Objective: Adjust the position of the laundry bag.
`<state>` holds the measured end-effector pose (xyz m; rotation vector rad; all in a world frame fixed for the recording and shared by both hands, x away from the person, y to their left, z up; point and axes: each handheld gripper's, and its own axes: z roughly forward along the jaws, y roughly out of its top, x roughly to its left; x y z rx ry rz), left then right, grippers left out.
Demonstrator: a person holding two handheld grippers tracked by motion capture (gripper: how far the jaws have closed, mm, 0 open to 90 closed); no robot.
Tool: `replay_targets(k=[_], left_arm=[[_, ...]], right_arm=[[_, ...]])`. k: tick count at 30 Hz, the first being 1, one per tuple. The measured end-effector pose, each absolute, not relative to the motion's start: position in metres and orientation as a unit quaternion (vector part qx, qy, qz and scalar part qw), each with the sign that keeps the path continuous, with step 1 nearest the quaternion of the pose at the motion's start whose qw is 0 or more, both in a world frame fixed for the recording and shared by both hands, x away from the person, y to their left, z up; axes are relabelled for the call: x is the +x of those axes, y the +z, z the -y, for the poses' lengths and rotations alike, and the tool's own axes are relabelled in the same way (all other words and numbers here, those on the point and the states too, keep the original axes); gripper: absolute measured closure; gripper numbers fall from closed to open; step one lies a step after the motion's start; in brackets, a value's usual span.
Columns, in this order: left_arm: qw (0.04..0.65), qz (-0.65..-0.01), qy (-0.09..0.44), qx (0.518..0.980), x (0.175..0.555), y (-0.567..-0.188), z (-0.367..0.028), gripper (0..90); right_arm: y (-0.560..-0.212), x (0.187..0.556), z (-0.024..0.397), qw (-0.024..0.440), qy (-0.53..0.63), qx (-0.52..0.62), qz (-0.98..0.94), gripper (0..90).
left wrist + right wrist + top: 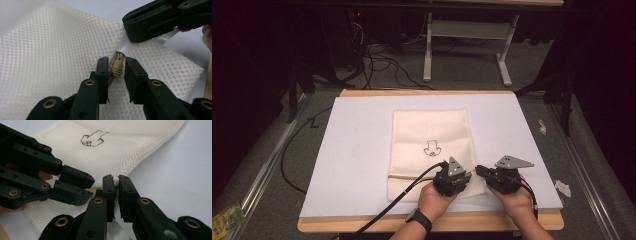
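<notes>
The step in hand looks like unzipping the mesh bag (pixel 430 150) that lies flat at the centre of the high view: the right gripper (pixel 116 192), closed on the bag's white tape end (pixel 124 46) at its lower right corner, should hold firm while the left gripper (pixel 116 70) clamps the tan zipper pull (pixel 116 65) squarely and draws it straight along the seam. In the left gripper view the pull sits between the jaws at mid-frame, not clearly pinched, so they look slightly open around it.
</notes>
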<state>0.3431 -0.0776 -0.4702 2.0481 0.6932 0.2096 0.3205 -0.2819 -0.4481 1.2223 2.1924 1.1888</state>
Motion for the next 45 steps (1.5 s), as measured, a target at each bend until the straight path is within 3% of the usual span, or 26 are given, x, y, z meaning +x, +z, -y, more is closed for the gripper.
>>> replay_targets(k=[14, 25, 35, 45], left_arm=[[0.473, -0.267, 0.089, 0.835, 0.3366, -0.4674, 0.0772, 82.5], [0.473, -0.278, 0.083, 0.832, 0.3404, -0.4714, 0.0804, 75.3], [0.474, -0.278, 0.088, 0.831, 0.3394, -0.4714, 0.081, 86.5], [0.475, -0.277, 0.085, 0.831, 0.3388, -0.4721, 0.08, 87.0]], right_arm=[[-0.4491, 0.3214, 0.2826, 0.184, 0.417, 0.433, -0.778, 85.7], [-0.4488, 0.3209, 0.2821, 0.185, 0.419, 0.434, -0.776, 85.7], [-0.4484, 0.3207, 0.2824, 0.186, 0.421, 0.432, -0.776, 85.7], [-0.4484, 0.3194, 0.2817, 0.189, 0.415, 0.428, -0.78, 85.5]])
